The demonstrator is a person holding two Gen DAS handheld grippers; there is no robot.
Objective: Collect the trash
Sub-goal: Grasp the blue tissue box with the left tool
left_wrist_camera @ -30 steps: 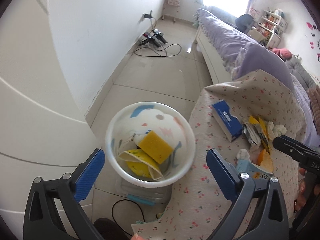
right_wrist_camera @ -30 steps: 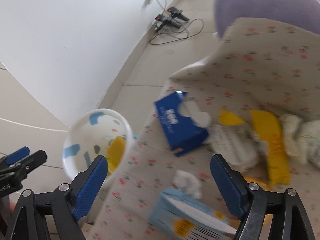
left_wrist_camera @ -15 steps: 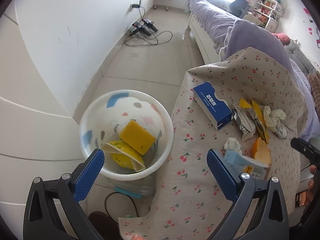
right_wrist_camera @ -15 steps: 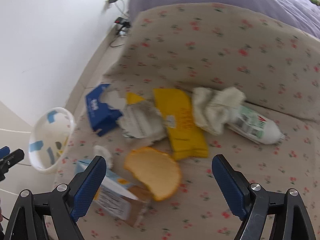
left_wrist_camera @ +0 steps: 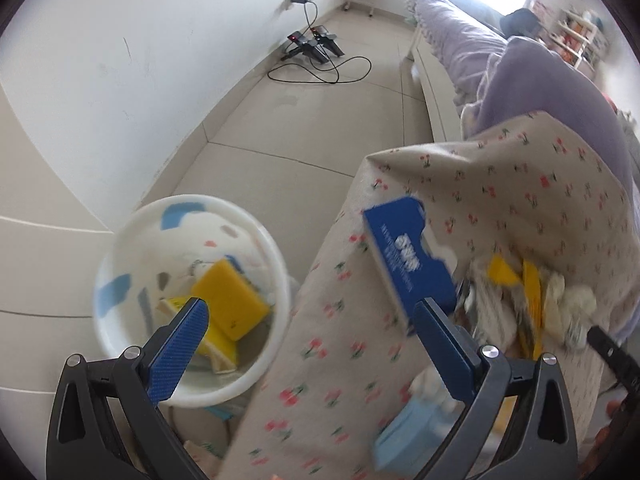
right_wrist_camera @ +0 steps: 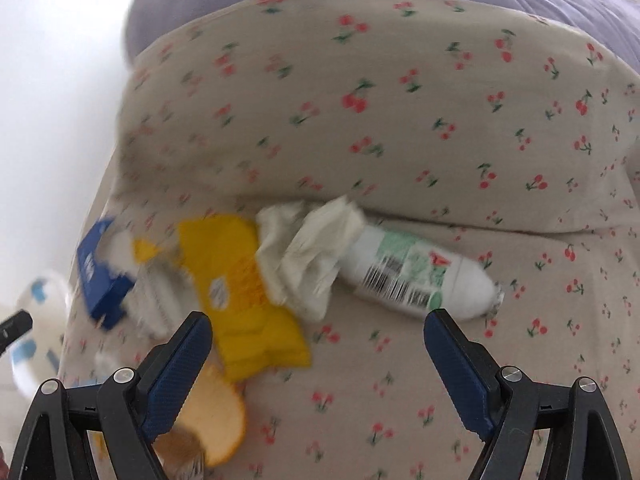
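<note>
Trash lies on a cherry-print bed cover [right_wrist_camera: 420,128]: a yellow wrapper [right_wrist_camera: 244,292], a crumpled tissue [right_wrist_camera: 312,248], a white bottle with a green label [right_wrist_camera: 420,276], a slice of bread [right_wrist_camera: 216,424] and a blue tissue box [right_wrist_camera: 100,276]. My right gripper [right_wrist_camera: 316,344] hangs open just above the cover, the wrapper by its left finger and the bottle by its right. My left gripper [left_wrist_camera: 308,336] is open over the cover's edge, between the white bin [left_wrist_camera: 188,308] and the blue tissue box [left_wrist_camera: 408,264]. The bin holds a yellow sponge [left_wrist_camera: 228,304].
A light blue carton [left_wrist_camera: 416,428] lies near my left gripper's right finger. Tiled floor [left_wrist_camera: 300,128] runs along a white wall to black devices with cables [left_wrist_camera: 316,48]. Purple bedding [left_wrist_camera: 540,92] lies behind the cover.
My right gripper swung from the bin and blue box to over the wrapper, tissue and bottle, coming closer to them. My left gripper shifted from above the bin toward the bed edge.
</note>
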